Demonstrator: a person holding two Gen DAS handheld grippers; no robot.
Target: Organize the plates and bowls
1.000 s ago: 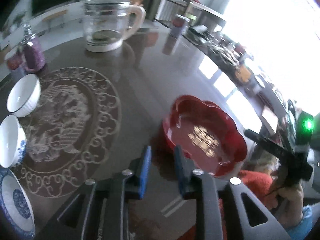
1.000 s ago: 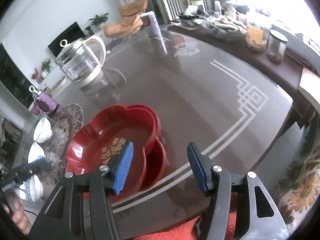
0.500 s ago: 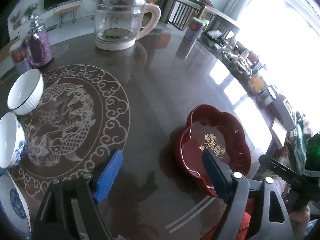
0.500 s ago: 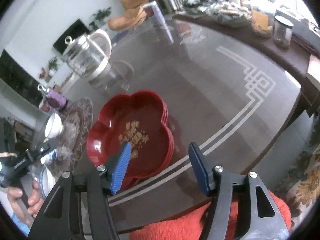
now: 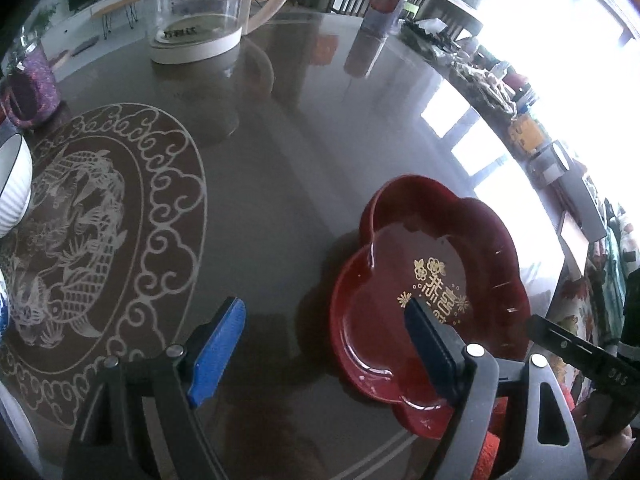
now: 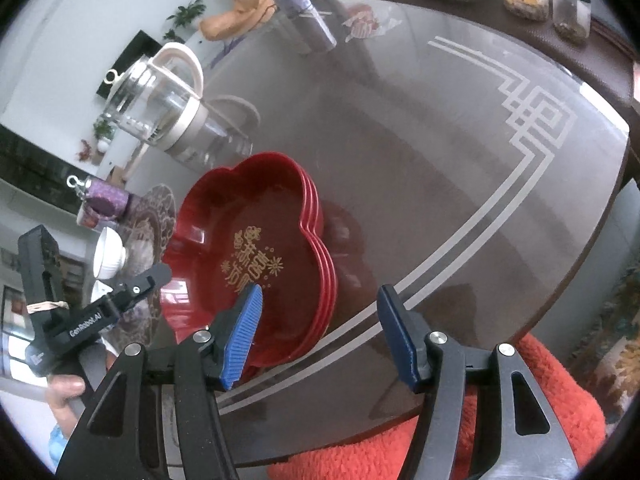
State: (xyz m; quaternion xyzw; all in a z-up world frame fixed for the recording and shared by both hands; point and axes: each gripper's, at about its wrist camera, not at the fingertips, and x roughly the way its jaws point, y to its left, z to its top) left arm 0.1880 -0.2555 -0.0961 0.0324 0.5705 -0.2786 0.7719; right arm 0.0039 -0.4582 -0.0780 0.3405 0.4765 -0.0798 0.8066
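Table: a dark, glossy round table (image 5: 320,152) fills both views, with a pale dragon medallion (image 5: 92,240) across the left of the left wrist frame and pale key-pattern border lines (image 6: 516,136) sweeping down the right of the right wrist frame.
Plates: a stack of red, flower-shaped lacquer plates (image 6: 260,256) with gold characters in the well sits near the table's edge, at centre left of the right wrist frame and lower right of the left wrist frame (image 5: 432,280); three nested rims show on its right side.
Kettle: a clear glass kettle on a cream base (image 5: 200,8) stands at the top of the left wrist frame, well apart from the plates.
Left gripper: the black left gripper (image 5: 324,336) with blue pads hangs above the table at the bottom of its own frame; its jaws have just been opening and stand wide with nothing held, one pad over bare table and the other over the near part of the plate stack.
Right gripper: the right gripper (image 6: 320,332) stands fairly wide and empty, its left pad over the stack's near rim, its right pad over the border lines.
Bowls: a white ribbed bowl with a dark rim (image 5: 14,184) lies at the left edge of the left wrist frame, beside the medallion.
Jar: a purple-patterned jar (image 5: 30,88) stands at upper left, behind the bowl.
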